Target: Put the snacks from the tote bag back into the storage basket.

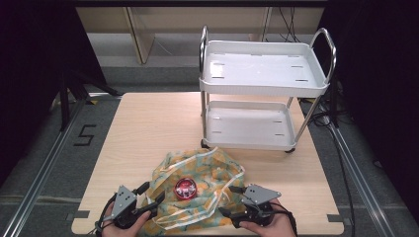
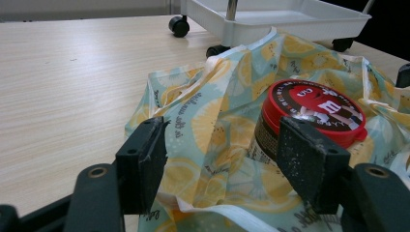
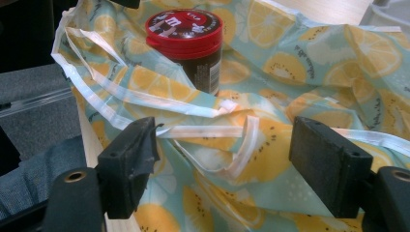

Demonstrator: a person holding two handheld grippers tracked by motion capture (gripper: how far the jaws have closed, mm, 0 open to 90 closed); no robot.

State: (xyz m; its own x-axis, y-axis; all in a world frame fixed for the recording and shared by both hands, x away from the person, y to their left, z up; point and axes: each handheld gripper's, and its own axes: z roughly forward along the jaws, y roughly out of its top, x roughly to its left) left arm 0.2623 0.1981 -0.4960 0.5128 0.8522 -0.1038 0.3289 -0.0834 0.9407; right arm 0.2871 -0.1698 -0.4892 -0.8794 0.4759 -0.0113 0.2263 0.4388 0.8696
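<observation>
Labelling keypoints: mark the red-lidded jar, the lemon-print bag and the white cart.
red-lidded jar (image 1: 186,188), high view, lid top.
lemon-print bag (image 1: 217,170), high view, fabric right of the jar.
white cart (image 1: 264,67), high view, top tray floor.

Black two-jaw left hand-held gripper (image 1: 149,199) and right hand-held gripper (image 1: 228,200); grey three-cornered top plates; round screw holes; trailing black cables

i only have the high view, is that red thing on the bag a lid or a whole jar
Observer: A whole jar; the right gripper view shows a dark body under the red lid.
Operator: is it standing up
Observer: Yes, upright, with the lemon-print bag bunched around its base.
Operator: left gripper closed on the bag yet
Observer: No. The left gripper is open, with cloth lying between its jaws.
</observation>
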